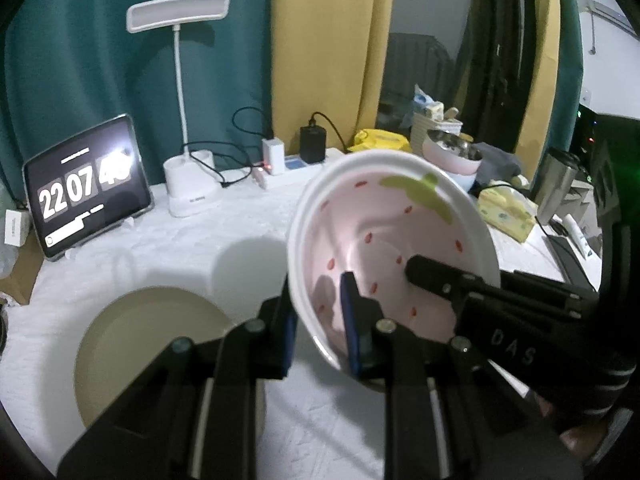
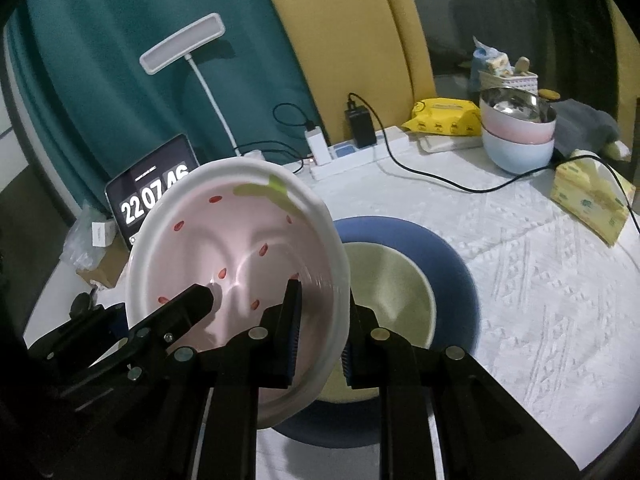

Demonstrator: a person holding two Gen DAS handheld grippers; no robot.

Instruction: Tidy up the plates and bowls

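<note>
Both tools grip the strawberry-pattern plate point(image 2: 236, 276) by its rim: the left tool point(image 1: 320, 320) is clamped on one edge, the right tool point(image 2: 320, 320) on the opposite edge, one finger inside and one outside in each case. The plate is held tilted above the counter point(image 2: 540, 280), over the beige plate point(image 2: 392, 280), which rests on the blue plate point(image 2: 452, 264). Stacked bowls point(image 2: 518, 136) stand near the far edge. Judged progress: two plates stacked, this one pending placement. The plate's lower rim and the beige plate's near edge are hidden behind the tools.
</note>
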